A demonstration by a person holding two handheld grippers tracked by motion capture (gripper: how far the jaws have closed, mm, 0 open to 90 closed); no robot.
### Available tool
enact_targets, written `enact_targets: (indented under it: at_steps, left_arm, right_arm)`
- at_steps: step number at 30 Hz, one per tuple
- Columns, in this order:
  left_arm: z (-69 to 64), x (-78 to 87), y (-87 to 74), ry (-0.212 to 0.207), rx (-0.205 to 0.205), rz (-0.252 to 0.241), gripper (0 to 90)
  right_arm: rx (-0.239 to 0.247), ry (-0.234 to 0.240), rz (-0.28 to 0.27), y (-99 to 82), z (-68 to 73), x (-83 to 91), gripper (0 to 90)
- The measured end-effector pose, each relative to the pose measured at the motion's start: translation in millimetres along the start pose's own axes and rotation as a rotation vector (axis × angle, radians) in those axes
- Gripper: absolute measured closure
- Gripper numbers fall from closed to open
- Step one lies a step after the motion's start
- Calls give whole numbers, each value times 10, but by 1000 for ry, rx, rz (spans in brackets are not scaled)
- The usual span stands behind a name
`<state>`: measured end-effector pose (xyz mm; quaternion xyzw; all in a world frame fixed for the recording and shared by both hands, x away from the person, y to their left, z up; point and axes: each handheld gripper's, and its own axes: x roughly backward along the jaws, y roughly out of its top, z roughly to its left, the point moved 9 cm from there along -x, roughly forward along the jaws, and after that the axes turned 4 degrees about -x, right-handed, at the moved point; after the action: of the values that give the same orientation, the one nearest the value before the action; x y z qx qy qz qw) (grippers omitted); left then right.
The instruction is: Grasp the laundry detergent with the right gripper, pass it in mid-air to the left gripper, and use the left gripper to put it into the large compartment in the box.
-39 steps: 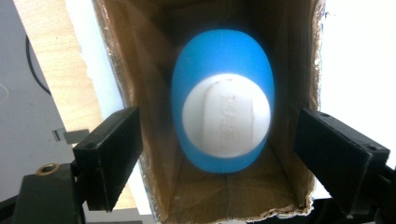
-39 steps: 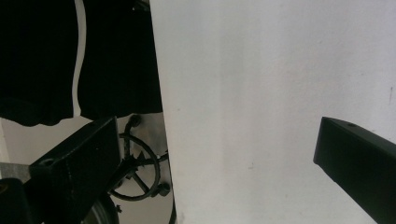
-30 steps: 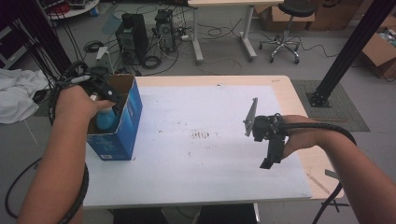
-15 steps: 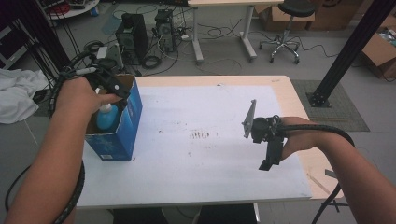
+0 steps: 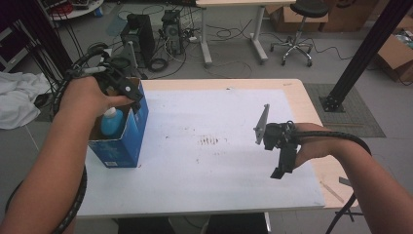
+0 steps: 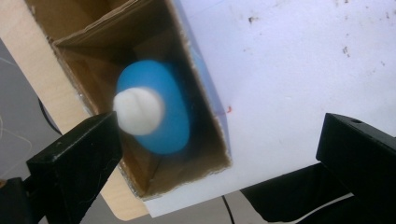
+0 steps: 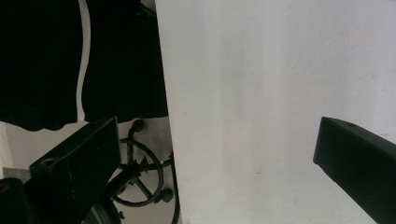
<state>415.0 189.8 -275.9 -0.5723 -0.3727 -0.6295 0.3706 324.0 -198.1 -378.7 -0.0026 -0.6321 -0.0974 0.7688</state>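
Looking down my left gripper (image 6: 219, 154), I see the blue bottle (image 6: 156, 114) standing upright inside the blue cardboard box (image 6: 205, 121), white cap pointing straight up at me. My jaws have just been opening and now stand wide, nothing between them. My right gripper (image 5: 281, 161), also open and empty, hovers well apart over the table (image 5: 204, 170).

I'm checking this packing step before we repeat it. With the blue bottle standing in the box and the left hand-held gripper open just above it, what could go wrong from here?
The left hand-held gripper has just been opening, with one jaw close beside the white cap; it might catch the cap and tip the blue bottle.

The blue box stands near the table edge, so a knock could push it off.
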Motion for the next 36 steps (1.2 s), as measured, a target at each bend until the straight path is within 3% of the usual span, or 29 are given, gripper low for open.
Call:
enact_targets:
  at_steps: [7, 12, 23, 29, 31, 36]
  left_arm:
    - [-181, 51, 55, -15, -79, -21, 2]
    - [-356, 70, 96, -39, -206, -45, 1]
    - [-822, 154, 137, -58, -560, -91, 1]
    - [-1072, 85, 82, -57, -766, -52, 1]
    - [-1181, 49, 39, -69, -845, -32, 1]
    - [-1380, -3, -15, -109, -986, -35, 1]
  right_arm:
    - [-7, 1, -1, -24, 10, 16, 7]
    - [-9, -1, 0, -44, 8, 28, 8]
    - [-28, -7, 20, -64, 30, 68, 8]
    - [-34, -11, 28, -75, 54, 101, 8]
    - [-38, -9, 31, -87, 51, 107, 8]
    - [-46, -10, 35, -112, 22, 116, 8]
